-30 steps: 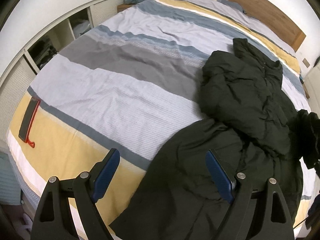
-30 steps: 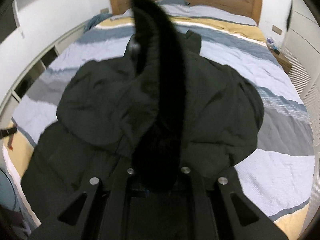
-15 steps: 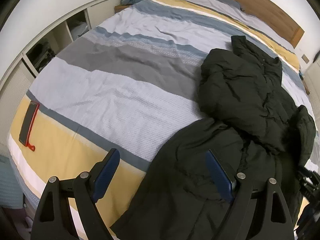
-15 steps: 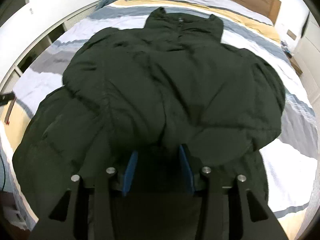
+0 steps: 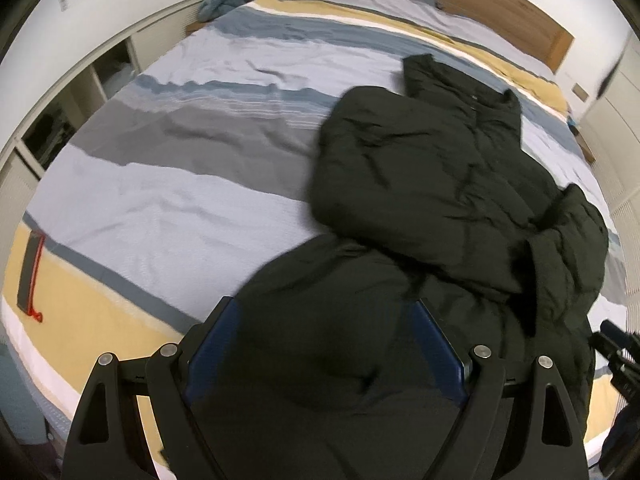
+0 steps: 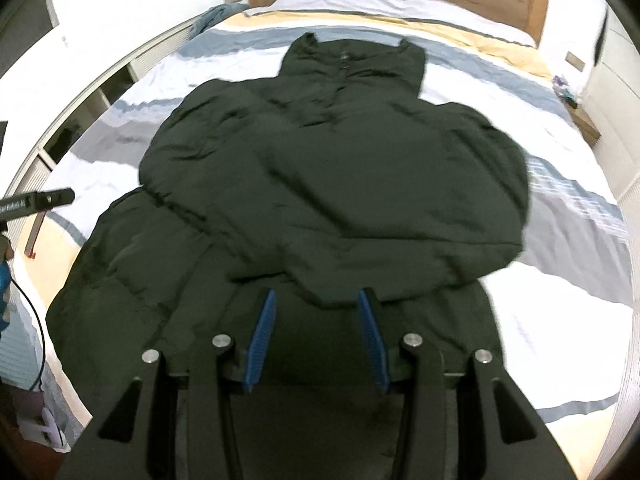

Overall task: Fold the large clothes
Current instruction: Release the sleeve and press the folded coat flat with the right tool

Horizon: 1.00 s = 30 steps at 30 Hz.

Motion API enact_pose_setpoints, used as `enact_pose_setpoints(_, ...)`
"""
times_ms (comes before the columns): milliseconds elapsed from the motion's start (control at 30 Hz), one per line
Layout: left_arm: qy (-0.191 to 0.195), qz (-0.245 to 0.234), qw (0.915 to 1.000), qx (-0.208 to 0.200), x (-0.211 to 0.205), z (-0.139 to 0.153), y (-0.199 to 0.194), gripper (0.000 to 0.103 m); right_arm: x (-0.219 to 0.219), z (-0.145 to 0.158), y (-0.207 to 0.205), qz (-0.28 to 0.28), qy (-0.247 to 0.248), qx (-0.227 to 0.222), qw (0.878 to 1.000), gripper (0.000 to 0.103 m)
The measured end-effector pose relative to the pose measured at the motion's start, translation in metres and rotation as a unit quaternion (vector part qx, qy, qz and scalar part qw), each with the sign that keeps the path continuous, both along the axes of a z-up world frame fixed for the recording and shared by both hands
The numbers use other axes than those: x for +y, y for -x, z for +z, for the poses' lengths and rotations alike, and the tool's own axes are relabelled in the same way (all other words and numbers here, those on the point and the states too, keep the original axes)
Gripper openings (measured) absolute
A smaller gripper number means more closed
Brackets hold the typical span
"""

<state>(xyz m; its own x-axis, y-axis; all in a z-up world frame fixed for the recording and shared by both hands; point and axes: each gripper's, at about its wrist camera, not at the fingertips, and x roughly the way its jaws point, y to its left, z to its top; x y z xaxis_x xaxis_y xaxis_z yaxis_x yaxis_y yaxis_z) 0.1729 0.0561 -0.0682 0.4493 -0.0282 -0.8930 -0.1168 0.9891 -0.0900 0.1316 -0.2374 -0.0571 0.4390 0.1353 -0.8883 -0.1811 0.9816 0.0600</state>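
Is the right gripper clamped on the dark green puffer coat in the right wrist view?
No, the right gripper stands open, its blue pads apart above the dark green puffer coat.

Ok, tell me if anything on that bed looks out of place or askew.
One stray item: a flat dark object with red trim lies near the bed's foot corner on the striped cover. The dark coat lies fairly square, sleeves folded in, surface rumpled.

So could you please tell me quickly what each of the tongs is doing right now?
Left tongs: open, empty, over the dark coat.
Right tongs: just opened, nothing gripped, above the coat.
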Motion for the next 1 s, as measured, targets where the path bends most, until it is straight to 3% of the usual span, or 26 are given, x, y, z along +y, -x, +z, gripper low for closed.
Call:
enact_pose_setpoints(433, 0.006, -0.053, 0.9985, -0.008, -0.098, -0.005, -0.024, 0.086, -0.072, 0.003, -0.015, -0.040, 0.013, -0.004, 0.999, 0.041)
enact_pose_setpoints(1000, -0.003, -0.130, 0.9906, -0.044, -0.192, -0.006, -0.099, 0.086, -0.095, -0.003, -0.091, -0.048, 0.024, -0.023, 0.998, 0.050)
